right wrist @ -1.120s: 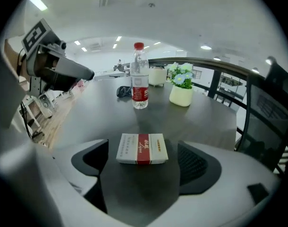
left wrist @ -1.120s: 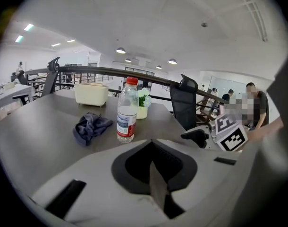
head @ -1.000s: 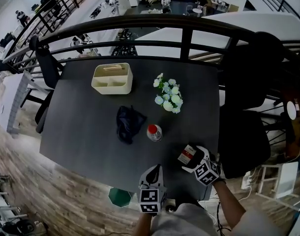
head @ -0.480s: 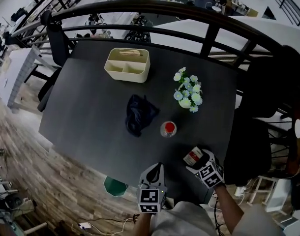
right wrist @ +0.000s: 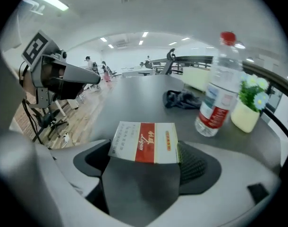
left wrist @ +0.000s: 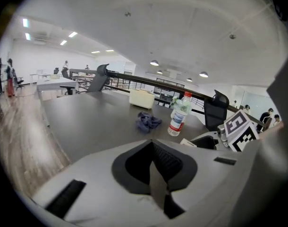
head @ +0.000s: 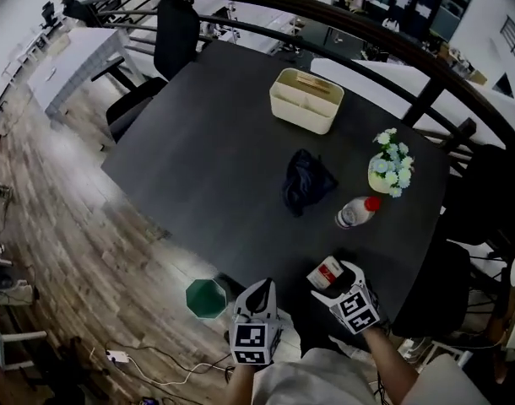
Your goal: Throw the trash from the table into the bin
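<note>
Small white carton with a red band (right wrist: 145, 142): flat, printed face up, clamped between the jaws of the right gripper (head: 329, 275) at the near edge of the table (head: 224, 125). Dark green bin (head: 207, 298): upright, open, on the wood floor (head: 97, 251) just beside that edge.

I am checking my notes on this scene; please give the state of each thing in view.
right gripper: jaws have just been closing, gripping box.
left gripper: shut, empty.
box: held over table.
bottle: upright, capped.
cloth: crumpled on table.
flower pot: upright.
organizer: upright on table.
bin: on floor, by table.
</note>
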The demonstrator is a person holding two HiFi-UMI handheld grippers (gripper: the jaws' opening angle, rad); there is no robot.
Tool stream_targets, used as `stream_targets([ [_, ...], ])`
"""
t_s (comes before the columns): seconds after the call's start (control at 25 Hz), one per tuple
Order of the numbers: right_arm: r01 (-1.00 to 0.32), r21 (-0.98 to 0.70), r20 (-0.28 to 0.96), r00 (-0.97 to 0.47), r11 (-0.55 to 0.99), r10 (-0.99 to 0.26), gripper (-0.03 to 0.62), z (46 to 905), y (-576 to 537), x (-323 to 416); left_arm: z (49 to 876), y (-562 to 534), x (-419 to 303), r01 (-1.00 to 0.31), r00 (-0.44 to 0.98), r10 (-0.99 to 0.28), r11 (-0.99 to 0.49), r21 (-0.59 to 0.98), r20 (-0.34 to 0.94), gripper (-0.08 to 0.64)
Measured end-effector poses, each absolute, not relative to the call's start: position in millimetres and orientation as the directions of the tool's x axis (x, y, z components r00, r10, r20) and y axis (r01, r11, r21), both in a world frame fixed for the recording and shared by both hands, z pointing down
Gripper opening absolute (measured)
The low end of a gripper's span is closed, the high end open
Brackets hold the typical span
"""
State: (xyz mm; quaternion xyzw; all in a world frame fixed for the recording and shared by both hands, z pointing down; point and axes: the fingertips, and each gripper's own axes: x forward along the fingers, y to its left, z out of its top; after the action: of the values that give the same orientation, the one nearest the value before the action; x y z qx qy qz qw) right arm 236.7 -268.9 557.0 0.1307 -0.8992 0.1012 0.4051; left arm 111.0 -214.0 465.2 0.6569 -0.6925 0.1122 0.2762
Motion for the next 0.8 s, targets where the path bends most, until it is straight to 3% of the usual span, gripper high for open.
stream_targets([
  [0.52,-0.093,-0.085,0.725,-0.689,0.992,-0.003,0.453,561.1,-47.6,13.6,482.6,55.4,-78.2,-0.911,-0.224,-0.801,0.375,0.173,0.556,0.023],
  [0.8,-0.030,-0.138,0.727,-0.681,0.990,0.080,0.453,609.0,47.9,-62.7,526.9,162.1,-135.5,-0.874,-0.280,-0.735,0.462,0.153,0.618,0.023],
])
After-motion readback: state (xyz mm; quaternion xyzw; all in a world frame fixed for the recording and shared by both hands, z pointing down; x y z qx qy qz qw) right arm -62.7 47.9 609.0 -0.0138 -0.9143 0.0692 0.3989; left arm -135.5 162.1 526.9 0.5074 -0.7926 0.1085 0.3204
